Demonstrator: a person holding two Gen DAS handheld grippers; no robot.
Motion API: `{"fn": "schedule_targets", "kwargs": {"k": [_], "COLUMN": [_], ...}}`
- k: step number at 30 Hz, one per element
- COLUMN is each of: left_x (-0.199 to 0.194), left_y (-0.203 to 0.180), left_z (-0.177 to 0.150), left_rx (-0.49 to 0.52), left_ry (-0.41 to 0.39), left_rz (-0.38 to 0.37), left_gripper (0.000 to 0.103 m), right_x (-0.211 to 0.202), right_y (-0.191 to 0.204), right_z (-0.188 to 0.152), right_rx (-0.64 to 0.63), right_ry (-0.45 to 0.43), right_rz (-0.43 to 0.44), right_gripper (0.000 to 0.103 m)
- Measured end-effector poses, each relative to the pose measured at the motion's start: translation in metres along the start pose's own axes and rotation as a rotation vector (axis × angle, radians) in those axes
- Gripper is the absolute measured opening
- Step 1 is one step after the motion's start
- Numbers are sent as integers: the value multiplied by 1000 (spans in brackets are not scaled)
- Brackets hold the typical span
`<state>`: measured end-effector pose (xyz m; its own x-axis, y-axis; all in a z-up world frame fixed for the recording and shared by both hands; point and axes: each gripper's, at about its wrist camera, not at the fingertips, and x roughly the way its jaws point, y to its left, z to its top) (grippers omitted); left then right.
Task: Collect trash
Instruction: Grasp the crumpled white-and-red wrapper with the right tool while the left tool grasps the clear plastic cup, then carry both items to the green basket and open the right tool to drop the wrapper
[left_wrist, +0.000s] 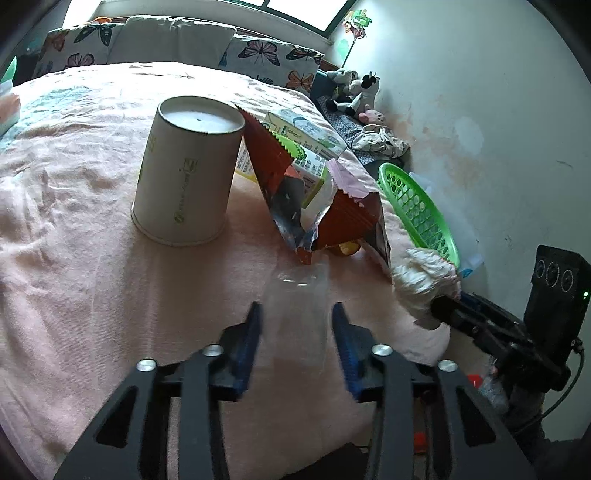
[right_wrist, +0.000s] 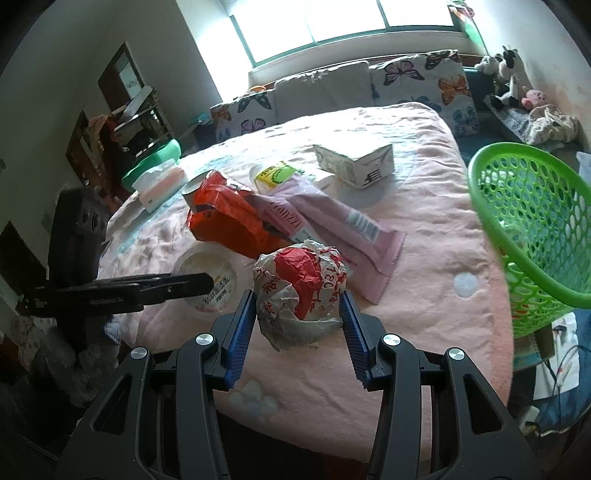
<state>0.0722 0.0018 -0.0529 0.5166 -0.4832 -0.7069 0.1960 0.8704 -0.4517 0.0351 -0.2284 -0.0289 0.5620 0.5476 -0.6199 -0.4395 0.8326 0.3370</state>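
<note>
- The right tool (right_wrist: 298, 295) pinches a crumpled paper ball (right_wrist: 300, 291) between its blue pads; the ball sits squarely between the two fingers, above the pink bed (right_wrist: 424, 229).
- The green basket (right_wrist: 532, 229) hangs off the bed's edge, ahead and to the right of that tool, tilted with its mouth toward it. Little can be seen inside; it looks mostly empty, so collecting seems to be at an early stage.
- The left tool (left_wrist: 297, 325) has its fingers spread on either side of a clear plastic cup (left_wrist: 299, 306) lying on the bed. The cup is hard to make out, and whether the pads touch it cannot be told.
- Ahead of the left tool stands an upside-down paper cup (left_wrist: 184, 173), with an orange snack bag (left_wrist: 332, 218) to its right and a small carton (left_wrist: 303, 136) behind that.
- From the right tool's view, a pink wrapper (right_wrist: 332, 221) and the orange bag lie just beyond the ball, a lidded plastic tub (right_wrist: 207, 273) sits to the left under the left tool, and a tissue pack (right_wrist: 159, 184) lies far left.
- Judging by this, the ball is on its way to the basket; nearly all other trash is left to gather.
</note>
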Motion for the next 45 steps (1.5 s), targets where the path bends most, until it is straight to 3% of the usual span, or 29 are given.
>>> {"fn": "schedule_targets", "kwargs": {"k": [6,20,31,45], "left_x": [-5,-22,-2,48], "left_y": [-8,-59,-94,-142], "left_z": [-1,11,52,113], "left_rx": [10,98,136,184], "left_ry": [-2,-12,-18,0], "left_rz": [-15,-151,-199,-203], "left_gripper": [33,33,33,33], "right_x": [-12,-51,-62,-64], "right_y": [-9,-52,-91,-172], "right_z": [0,10,18,37], "right_rx": [20,93,139,214], "right_ry": [-25,-112,-142,-138], "right_rz": [-23,-132,-215,-360], "right_gripper": [47,47,47,47]}}
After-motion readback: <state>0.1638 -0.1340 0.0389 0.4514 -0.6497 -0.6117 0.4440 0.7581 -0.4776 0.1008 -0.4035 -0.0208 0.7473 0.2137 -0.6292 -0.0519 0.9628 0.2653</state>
